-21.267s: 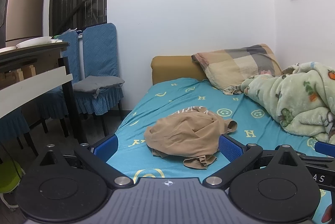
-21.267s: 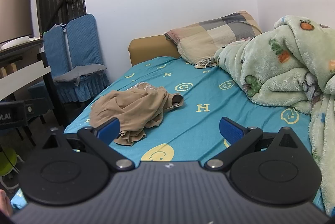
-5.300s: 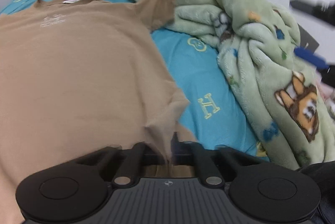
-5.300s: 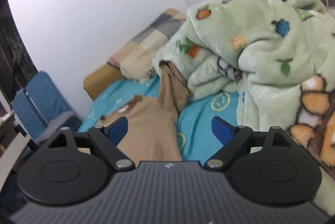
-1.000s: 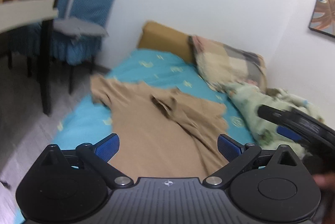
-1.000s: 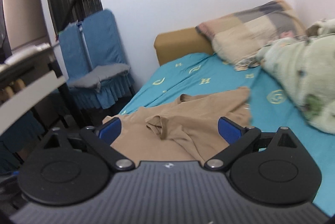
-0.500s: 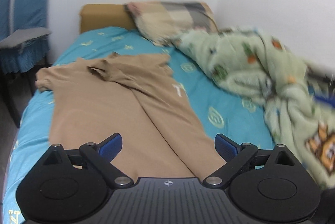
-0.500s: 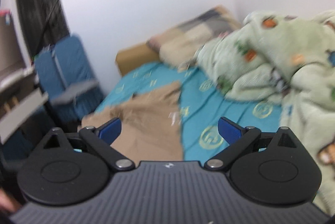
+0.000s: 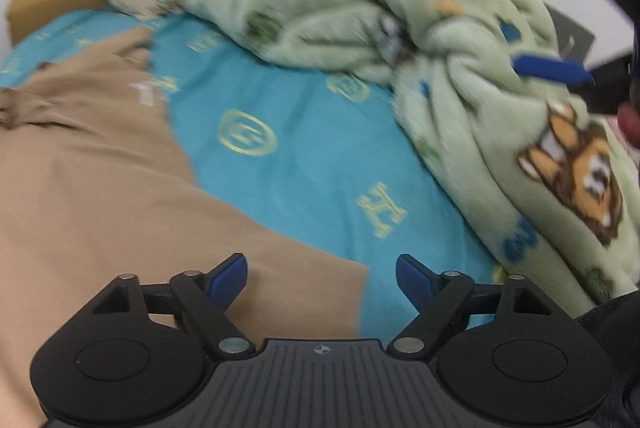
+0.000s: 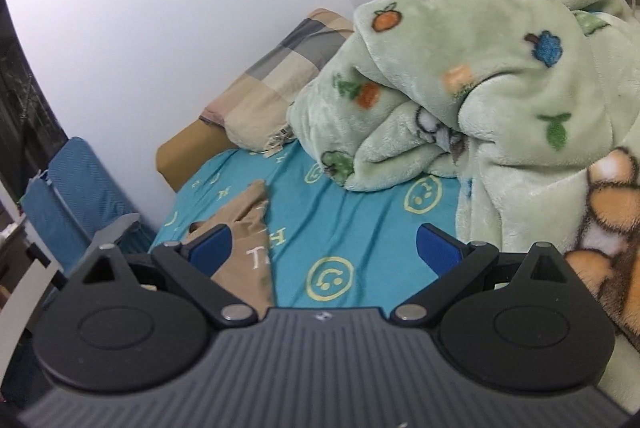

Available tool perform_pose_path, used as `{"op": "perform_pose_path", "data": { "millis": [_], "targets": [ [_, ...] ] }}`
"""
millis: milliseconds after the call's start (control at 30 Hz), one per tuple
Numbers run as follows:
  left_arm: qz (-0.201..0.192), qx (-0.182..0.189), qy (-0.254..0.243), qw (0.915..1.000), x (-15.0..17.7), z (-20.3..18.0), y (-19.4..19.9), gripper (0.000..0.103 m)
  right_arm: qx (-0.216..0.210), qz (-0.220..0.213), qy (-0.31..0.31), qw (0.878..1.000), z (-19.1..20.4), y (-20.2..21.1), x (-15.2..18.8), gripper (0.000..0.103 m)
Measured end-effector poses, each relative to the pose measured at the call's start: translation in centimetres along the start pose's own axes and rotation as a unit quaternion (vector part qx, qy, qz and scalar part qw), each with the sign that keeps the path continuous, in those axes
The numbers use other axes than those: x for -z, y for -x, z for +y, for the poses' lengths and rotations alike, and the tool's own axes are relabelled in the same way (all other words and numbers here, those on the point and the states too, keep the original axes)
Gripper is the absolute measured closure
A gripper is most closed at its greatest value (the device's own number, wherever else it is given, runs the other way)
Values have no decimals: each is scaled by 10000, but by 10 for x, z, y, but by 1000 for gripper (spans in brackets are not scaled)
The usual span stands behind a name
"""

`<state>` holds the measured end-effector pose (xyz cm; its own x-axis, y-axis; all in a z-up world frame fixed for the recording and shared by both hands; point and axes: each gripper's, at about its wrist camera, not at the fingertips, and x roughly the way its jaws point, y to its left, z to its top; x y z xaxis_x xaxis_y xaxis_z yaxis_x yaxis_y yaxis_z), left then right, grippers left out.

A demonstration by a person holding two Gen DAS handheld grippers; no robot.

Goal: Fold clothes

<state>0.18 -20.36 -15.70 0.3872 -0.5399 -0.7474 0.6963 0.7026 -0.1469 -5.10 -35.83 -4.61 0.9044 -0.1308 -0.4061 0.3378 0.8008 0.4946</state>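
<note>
While the tan shirt (image 9: 100, 188) lies flat on the bed (image 9: 312, 164) at 9 o'clock, the left claw (image 9: 320, 274) has just been narrowing, jaws apart over its hem corner, gripping nothing. Right claw (image 10: 322, 242) spread wide, empty.

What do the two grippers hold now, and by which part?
Nothing. The left gripper has just been closing, jaws apart above the tan shirt's hem corner. The right gripper is open and empty.
</note>
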Motion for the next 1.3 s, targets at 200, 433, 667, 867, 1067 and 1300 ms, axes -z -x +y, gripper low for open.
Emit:
{"op": "perform_pose_path", "data": {
  "millis": [200,433,667,867,1067,1300],
  "targets": [
    [142,-115,-345,9992,6,-17,-39,59,181,173,-28,9997,-5,-13,6,2],
    [-182,-281,198,9992,2,5,-17,96,402,207,75,9989,-3,-26,9,2],
    [-1044,-1,1549,9824,-8,41,95,96,584,193,266,9978,6,-28,14,3],
    [-1104,-345,2280,9668,34,78,182,97,377,267,673,9967,25,-23,22,3],
    [-663,-688,2997,9492,75,122,207,98,26,513,829,9952,41,-22,34,3],
    [-747,-459,3317,9393,80,133,197,98,-435,1588,474,9852,46,-45,63,3]
  ]
}}
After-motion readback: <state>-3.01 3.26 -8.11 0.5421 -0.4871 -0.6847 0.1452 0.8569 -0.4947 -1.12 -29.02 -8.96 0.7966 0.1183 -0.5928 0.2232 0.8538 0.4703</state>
